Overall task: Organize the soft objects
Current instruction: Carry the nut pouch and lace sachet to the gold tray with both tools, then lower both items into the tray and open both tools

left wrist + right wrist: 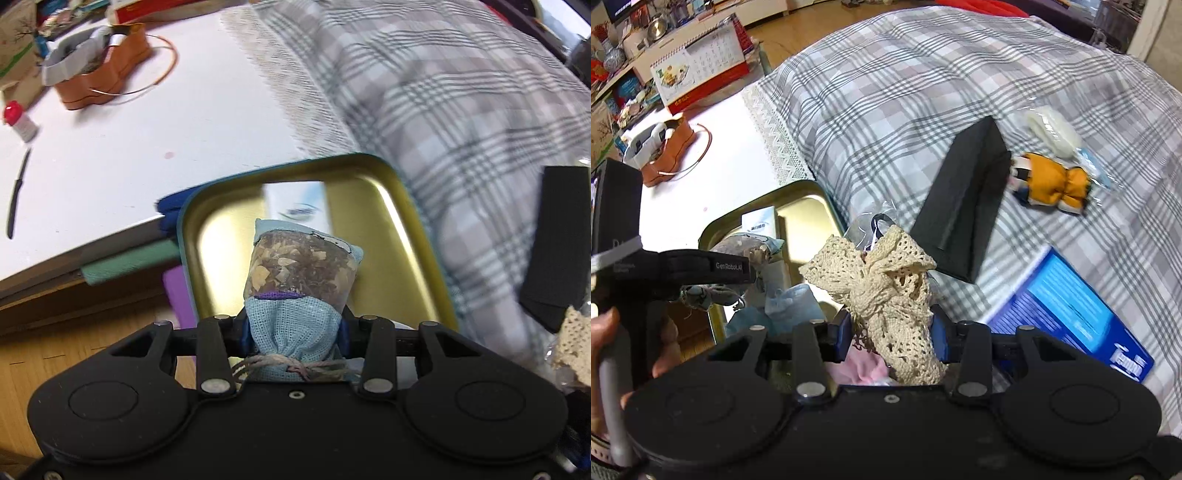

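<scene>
Two grippers, each clamped on one soft thing. Left gripper [293,328]: jaws pinched on one sachet [301,273], pale blue gauze at the neck, clear window showing dried flakes, purple stitching across, tied with twine at the base; held over one tin tray [413,206]. Right gripper [892,328]: blue pads pressed on one cream crochet bundle [886,280], open lacy weave, knotted and floppy, with a scrap of pink cloth [862,369] below it; held just beside the tray's near corner.

One tray, rectangular with rounded corners, gold and shiny inside, teal rim, holding one white carton [295,203] with blue print. One plaid cloth [923,92], grey and white checks, lace trim along its edge, lying rumpled. On the plaid: one black folded card box [964,199], wedge-shaped and matte; one small stuffed figure [1052,184], orange fabric, plump; one white fluffy piece [1052,133] in clear wrapping, just beyond the figure; one blue printed box [1071,314], flat and glossy.

On the white tabletop [147,147]: one orange lobed tin [107,70] with grey strap inside, one thin wire hoop [162,62] around it, one small red-capped bottle [20,122], one black pen [16,195]. One desk calendar [701,70] at the far edge.
</scene>
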